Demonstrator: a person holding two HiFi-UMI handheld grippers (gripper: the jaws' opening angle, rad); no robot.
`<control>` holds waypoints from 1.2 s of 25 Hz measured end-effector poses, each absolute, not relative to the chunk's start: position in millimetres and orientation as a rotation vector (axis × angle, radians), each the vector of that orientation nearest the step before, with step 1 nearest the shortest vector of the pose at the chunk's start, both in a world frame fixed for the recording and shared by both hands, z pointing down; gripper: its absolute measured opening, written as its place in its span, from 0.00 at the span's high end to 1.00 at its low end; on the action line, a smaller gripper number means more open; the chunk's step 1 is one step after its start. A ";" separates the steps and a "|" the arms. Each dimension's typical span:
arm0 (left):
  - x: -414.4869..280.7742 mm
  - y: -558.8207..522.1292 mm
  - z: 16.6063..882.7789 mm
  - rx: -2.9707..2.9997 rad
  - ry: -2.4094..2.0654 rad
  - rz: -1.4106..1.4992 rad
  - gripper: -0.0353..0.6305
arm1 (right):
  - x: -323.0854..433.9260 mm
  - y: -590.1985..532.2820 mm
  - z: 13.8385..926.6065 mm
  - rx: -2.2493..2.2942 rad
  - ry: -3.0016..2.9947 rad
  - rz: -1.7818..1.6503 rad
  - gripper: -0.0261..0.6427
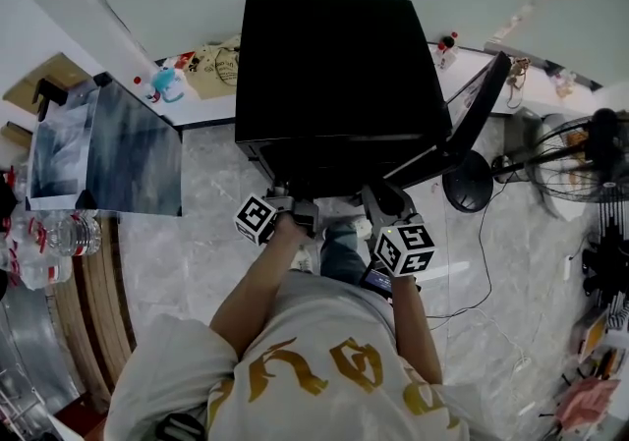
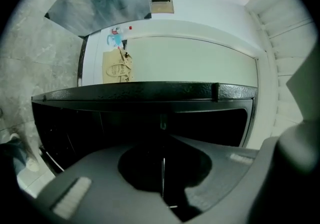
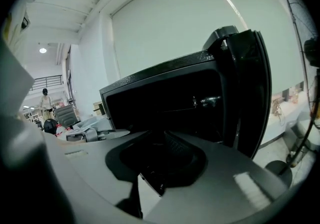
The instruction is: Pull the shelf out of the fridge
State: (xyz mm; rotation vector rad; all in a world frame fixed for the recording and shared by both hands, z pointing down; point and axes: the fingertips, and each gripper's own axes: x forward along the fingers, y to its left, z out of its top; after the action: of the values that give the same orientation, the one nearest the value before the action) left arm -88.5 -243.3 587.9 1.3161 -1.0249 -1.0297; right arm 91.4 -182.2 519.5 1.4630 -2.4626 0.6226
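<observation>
The black fridge [image 1: 334, 76] stands in front of me with its door [image 1: 472, 115] swung open to the right. Its inside [image 2: 150, 128] is dark, and faint wire lines of the shelf [image 2: 52, 155] show at the left. My left gripper [image 2: 162, 190] is at the fridge mouth, jaws pressed together on a thin wire rod of the shelf [image 2: 162, 173]. My right gripper [image 3: 150, 188] is beside it near the door [image 3: 250, 93], jaws together. A small dark piece sits at their seam, and I cannot make out what it is.
A white counter [image 1: 201, 105] with a paper bag [image 1: 216, 66] and small items runs behind the fridge. A grey panel [image 1: 108, 149] leans at the left, bottles [image 1: 59, 233] lie below it. A fan [image 1: 580, 164] and cables [image 1: 482, 272] are at the right.
</observation>
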 end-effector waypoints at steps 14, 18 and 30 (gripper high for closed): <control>-80.4 -197.4 584.1 1.283 -0.980 -1.042 0.93 | 86.7 -153.5 522.9 1.472 -2.461 0.632 0.83; -78.9 -189.7 579.0 1.276 -0.956 -1.058 0.93 | 82.2 -148.4 524.3 1.464 -2.468 0.632 0.84; -82.1 -178.0 587.5 1.272 -0.981 -1.019 0.93 | 80.9 -146.7 515.0 1.490 -2.467 0.518 0.93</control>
State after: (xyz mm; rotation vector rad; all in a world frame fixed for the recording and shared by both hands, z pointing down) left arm -82.1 -178.0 587.5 1.2720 -0.9813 -1.0189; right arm 80.9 -146.7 515.0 1.4897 -2.4665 0.5178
